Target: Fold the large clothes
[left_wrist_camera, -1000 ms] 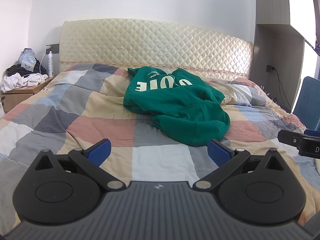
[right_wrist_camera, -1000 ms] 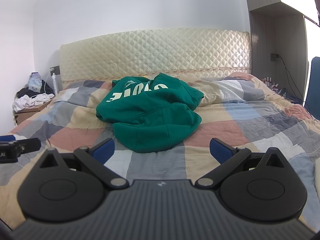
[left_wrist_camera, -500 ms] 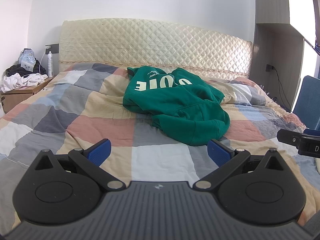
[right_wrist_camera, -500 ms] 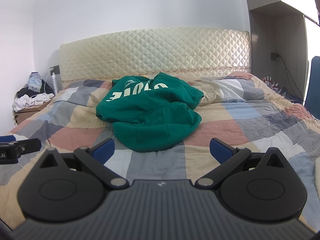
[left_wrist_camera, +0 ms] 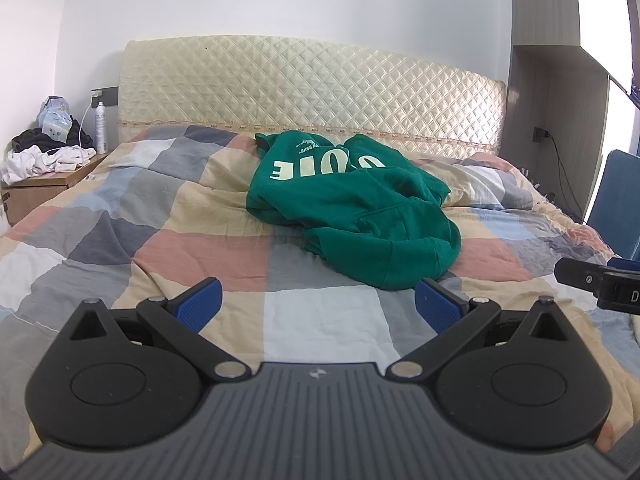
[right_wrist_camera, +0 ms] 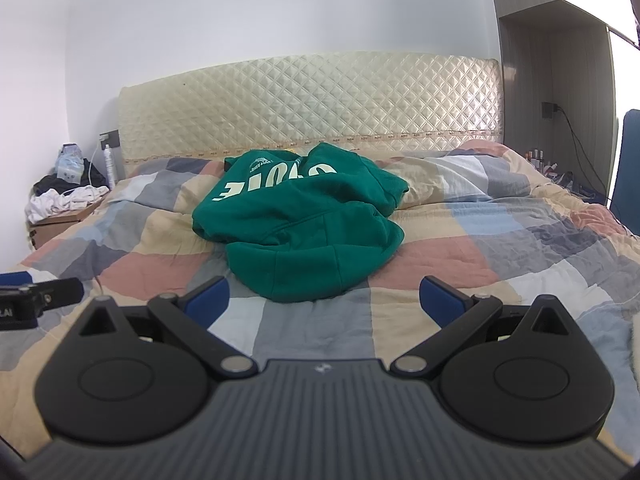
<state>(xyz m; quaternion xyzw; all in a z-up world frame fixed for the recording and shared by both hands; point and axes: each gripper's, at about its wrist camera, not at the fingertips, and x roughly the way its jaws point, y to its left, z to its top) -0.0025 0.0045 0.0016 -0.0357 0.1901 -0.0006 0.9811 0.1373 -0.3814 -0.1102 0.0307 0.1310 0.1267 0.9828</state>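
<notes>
At far left a nightstand point(left_wrist_camera: 44, 190) carries a heap of dark and white clothes point(left_wrist_camera: 44, 152), a white cable and a white spray bottle point(left_wrist_camera: 101, 128) standing against the wall. A patchwork quilt point(left_wrist_camera: 200, 248) in grey, cream, pink and pale blue squares covers the bed, wrinkled in places, and behind it rises a cream quilted headboard point(left_wrist_camera: 312, 92). On the right a grey wooden cabinet point(left_wrist_camera: 556, 120) stands beside the bed with a charger plugged into a socket and its cord hanging down; a blue chair point(left_wrist_camera: 618, 200) sits at the right edge.

The hoodie point(left_wrist_camera: 352, 216) lies crumpled on the quilt near the middle of the bed, closer to the headboard than to the tools. It is dark green, bunched into a loose mound with its front pocket and a ribbed hem toward the cameras; large pale letters, upside down from here, run across the part nearest the headboard. Nothing lies on top of it and only bare quilt separates it from the tools.

The left tool point(left_wrist_camera: 318, 304) hovers over the quilt short of the hoodie, its blue pads spread wide with nothing between them. The right tool point(right_wrist_camera: 324, 298) sits beside it, likewise spread wide and empty, the hoodie's hem just beyond its pads.
</notes>
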